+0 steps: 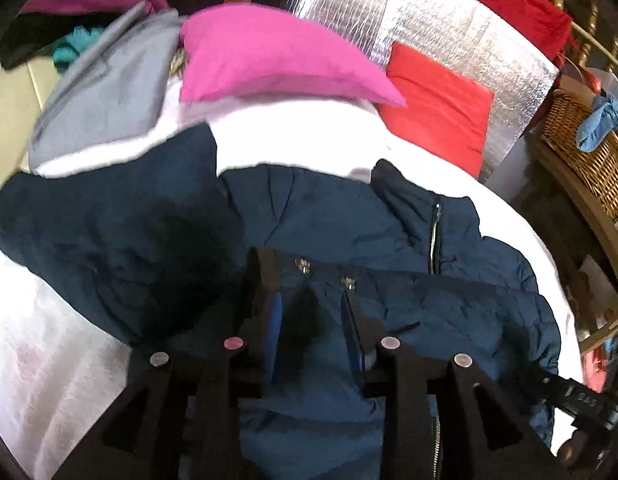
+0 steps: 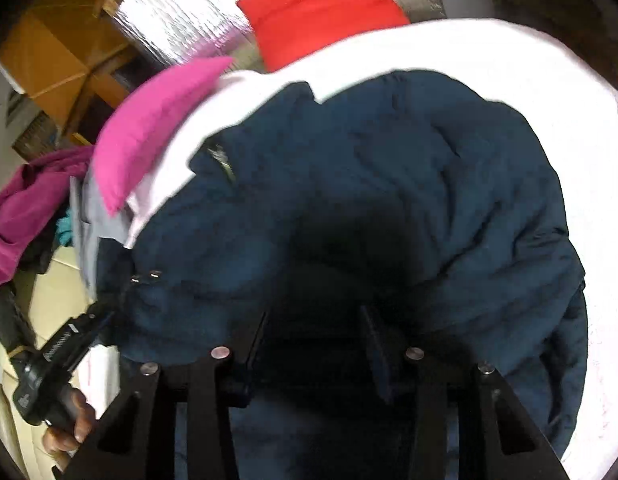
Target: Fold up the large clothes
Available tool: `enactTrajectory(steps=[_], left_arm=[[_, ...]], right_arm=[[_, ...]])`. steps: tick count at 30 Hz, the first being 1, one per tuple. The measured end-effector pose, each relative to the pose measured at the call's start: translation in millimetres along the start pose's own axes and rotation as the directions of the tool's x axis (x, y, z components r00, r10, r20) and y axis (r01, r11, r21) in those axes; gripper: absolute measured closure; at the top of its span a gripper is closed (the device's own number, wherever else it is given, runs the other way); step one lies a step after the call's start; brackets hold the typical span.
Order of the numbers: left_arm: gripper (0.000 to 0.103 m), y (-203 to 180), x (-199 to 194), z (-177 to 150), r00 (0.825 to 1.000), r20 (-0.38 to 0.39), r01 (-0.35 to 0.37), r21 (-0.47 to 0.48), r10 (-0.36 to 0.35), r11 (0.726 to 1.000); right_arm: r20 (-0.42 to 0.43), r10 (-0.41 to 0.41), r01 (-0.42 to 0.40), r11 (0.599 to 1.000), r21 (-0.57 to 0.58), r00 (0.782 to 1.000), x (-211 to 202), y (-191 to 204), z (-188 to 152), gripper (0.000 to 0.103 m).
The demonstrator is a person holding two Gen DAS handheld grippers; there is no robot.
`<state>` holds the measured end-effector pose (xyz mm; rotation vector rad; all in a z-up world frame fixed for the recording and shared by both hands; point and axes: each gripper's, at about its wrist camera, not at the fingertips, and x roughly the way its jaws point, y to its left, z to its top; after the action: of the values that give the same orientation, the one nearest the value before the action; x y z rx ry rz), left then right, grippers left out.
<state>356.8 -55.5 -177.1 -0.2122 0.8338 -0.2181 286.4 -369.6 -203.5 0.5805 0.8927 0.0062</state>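
Note:
A dark blue puffy jacket (image 1: 329,220) lies spread on a white bed sheet (image 1: 289,136), its zip (image 1: 433,236) running down the front. My left gripper (image 1: 307,280) hovers low over a folded edge carrying two metal snaps (image 1: 303,264); its jaws stand slightly apart with jacket fabric showing between them, not pinched. In the right wrist view the jacket (image 2: 389,160) bulges in a mound. My right gripper (image 2: 315,320) sits over its shadowed near part, jaws apart. The left gripper (image 2: 105,312) shows there at the jacket's left edge, held by a hand (image 2: 69,420).
A pink pillow (image 1: 269,56) and a red pillow (image 1: 441,108) lie at the head of the bed against a silver foil panel (image 1: 449,28). A grey garment (image 1: 109,88) lies at the left. A wicker basket (image 1: 589,152) stands on the right. A magenta garment (image 2: 21,208) is heaped beside the bed.

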Motion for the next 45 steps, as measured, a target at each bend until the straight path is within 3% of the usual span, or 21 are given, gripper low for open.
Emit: enactTrajectory(steps=[4,7,8,11,16,19,21,25,27,30,32,38,41,43,45], left_arm=[[0.058,-3,1,0,1.000,0.006,-0.012,0.008,0.012,1.000],[0.057,-3,18,-5,0.997,-0.066,-0.034,0.016,0.035,0.999],[0.057,-2,30,-9,0.991,-0.123,-0.048,0.020,0.050,0.999],[0.057,1,46,-15,0.978,-0.194,-0.071,0.017,0.073,0.997],[0.057,7,32,-9,0.983,-0.180,-0.046,-0.009,0.044,0.999],[0.055,20,7,0,0.993,-0.110,-0.033,-0.020,0.030,0.999],[0.039,41,-12,8,0.997,-0.054,-0.051,-0.047,0.048,0.998],[0.035,96,-34,19,0.996,0.002,-0.085,-0.148,0.087,0.985],[0.033,128,-39,20,0.992,0.005,-0.121,-0.216,0.125,0.969],[0.032,177,-42,20,0.987,-0.014,-0.157,-0.329,0.161,0.931],[0.032,216,-45,19,0.984,-0.028,-0.169,-0.429,0.174,0.887],[0.031,278,-39,12,0.984,-0.007,-0.148,-0.606,0.180,0.781],[0.031,300,-24,8,0.992,-0.008,-0.099,-0.685,0.128,0.722],[0.031,309,-15,6,0.995,-0.008,-0.075,-0.720,0.099,0.690],[0.031,310,-14,3,0.995,0.014,-0.056,-0.735,0.098,0.676]], right_arm=[[0.036,0.025,-0.023,0.998,-0.056,0.999,-2,18,-3,0.055],[-0.052,0.017,-0.019,0.999,-0.039,0.999,17,20,-6,0.055],[-0.097,-0.005,0.002,1.000,-0.031,0.995,28,19,-7,0.055],[-0.104,-0.018,0.015,0.999,-0.033,0.994,29,19,-7,0.055],[-0.054,0.045,-0.046,0.999,-0.014,0.998,12,22,-7,0.054],[-0.028,0.066,-0.068,0.997,-0.044,0.997,6,29,-3,0.053],[-0.042,0.066,-0.068,0.996,-0.055,0.997,10,36,-4,0.043],[-0.121,-0.008,-0.002,0.996,-0.084,0.993,33,39,-10,0.039],[-0.112,-0.019,0.008,0.995,-0.099,0.994,31,41,-11,0.039],[-0.080,0.027,-0.033,0.997,-0.070,0.996,23,39,-9,0.038],[-0.050,0.037,-0.041,0.997,-0.069,0.998,16,39,-7,0.038],[-0.009,0.037,-0.037,0.997,-0.060,0.999,8,36,-2,0.038],[-0.024,0.050,-0.051,0.998,-0.042,0.998,10,34,-1,0.038],[-0.029,0.054,-0.056,0.998,-0.041,0.998,11,32,0,0.038],[-0.033,0.052,-0.054,0.998,-0.041,0.998,13,32,1,0.038]])
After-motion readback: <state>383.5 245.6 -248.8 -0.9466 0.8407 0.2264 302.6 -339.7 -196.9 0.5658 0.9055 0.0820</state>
